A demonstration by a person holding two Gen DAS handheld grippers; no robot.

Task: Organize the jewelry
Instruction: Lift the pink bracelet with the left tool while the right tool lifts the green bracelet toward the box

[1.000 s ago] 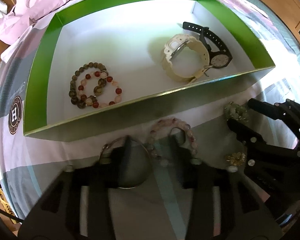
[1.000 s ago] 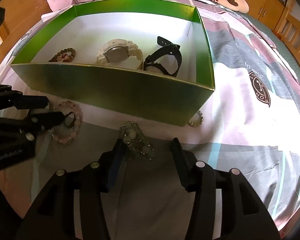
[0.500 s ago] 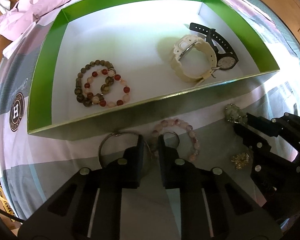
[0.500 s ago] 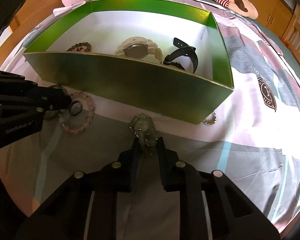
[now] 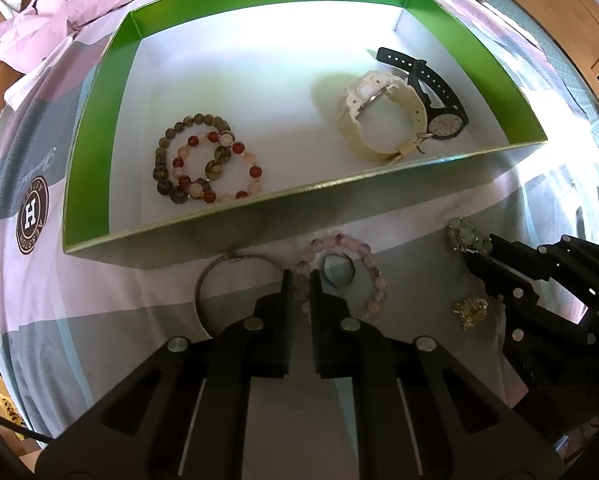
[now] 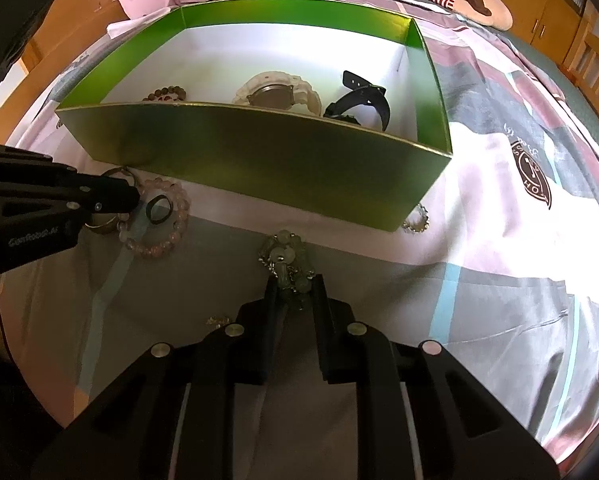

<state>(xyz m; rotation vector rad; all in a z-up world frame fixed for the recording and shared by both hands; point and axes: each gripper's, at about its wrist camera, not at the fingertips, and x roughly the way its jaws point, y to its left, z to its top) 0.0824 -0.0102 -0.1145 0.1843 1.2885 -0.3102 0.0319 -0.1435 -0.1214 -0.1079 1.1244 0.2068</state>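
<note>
**Both grippers pinched on bracelets beside the box**

The left hand-held gripper (image 5: 300,280) is closed narrow on the pink bracelet (image 5: 373,276), which lies on the bed sheet (image 5: 99,300) just in front of the green box (image 5: 91,152), with a dark ring (image 5: 339,268) inside its loop and a metal bangle (image 5: 207,276) beside it. The right hand-held gripper (image 6: 293,284) is clamped on the pale green bracelet (image 6: 283,254), also on the sheet near the box wall. Inside the box lie two beaded bracelets (image 5: 207,164), a cream watch (image 5: 379,124) and a black watch (image 5: 439,108). A gold piece (image 5: 469,310) sits near the right gripper.
</note>
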